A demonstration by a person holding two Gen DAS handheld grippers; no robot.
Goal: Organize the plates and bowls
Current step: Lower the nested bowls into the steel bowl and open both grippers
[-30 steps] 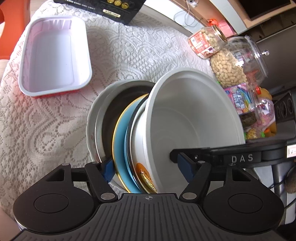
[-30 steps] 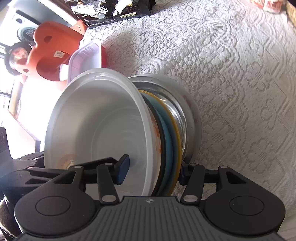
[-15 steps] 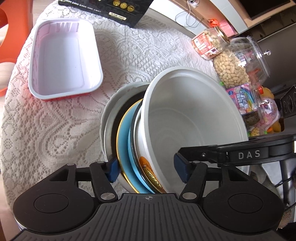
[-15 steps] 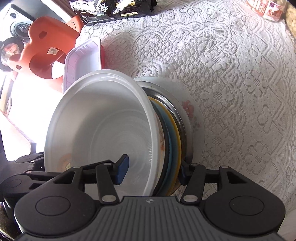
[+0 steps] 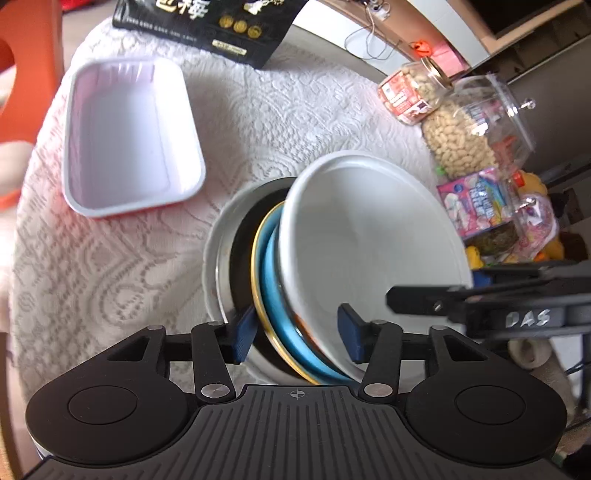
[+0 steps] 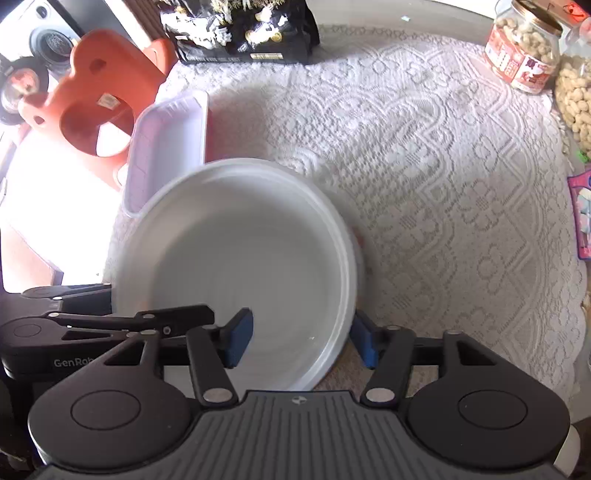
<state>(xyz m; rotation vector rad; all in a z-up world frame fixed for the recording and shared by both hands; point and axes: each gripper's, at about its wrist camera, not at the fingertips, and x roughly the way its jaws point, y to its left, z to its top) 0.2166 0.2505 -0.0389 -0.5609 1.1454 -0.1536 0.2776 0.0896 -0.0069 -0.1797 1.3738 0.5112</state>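
A nested stack of dishes is held tilted on edge above the lace tablecloth. A white bowl (image 5: 373, 251) is on top, then a blue plate with a gold rim (image 5: 271, 295), a dark metal plate and a white plate (image 5: 214, 266) at the back. My left gripper (image 5: 293, 334) is shut on one side of the stack. My right gripper (image 6: 301, 341) is shut on the opposite side, with the white bowl (image 6: 240, 266) filling its view and hiding the plates behind. The right gripper's finger shows in the left wrist view (image 5: 436, 295).
An empty white rectangular tray (image 5: 125, 136) lies on the cloth to the left, also in the right wrist view (image 6: 166, 147). Jars of nuts (image 5: 461, 129) and snack packs stand at the right. A black package (image 5: 207, 22) lies at the far edge. An orange stool (image 6: 88, 92) stands beyond the table.
Both grippers, still holding the stack, have pulled back and the stack has tilted towards flat. In the right wrist view the plates behind the bowl are now hidden.
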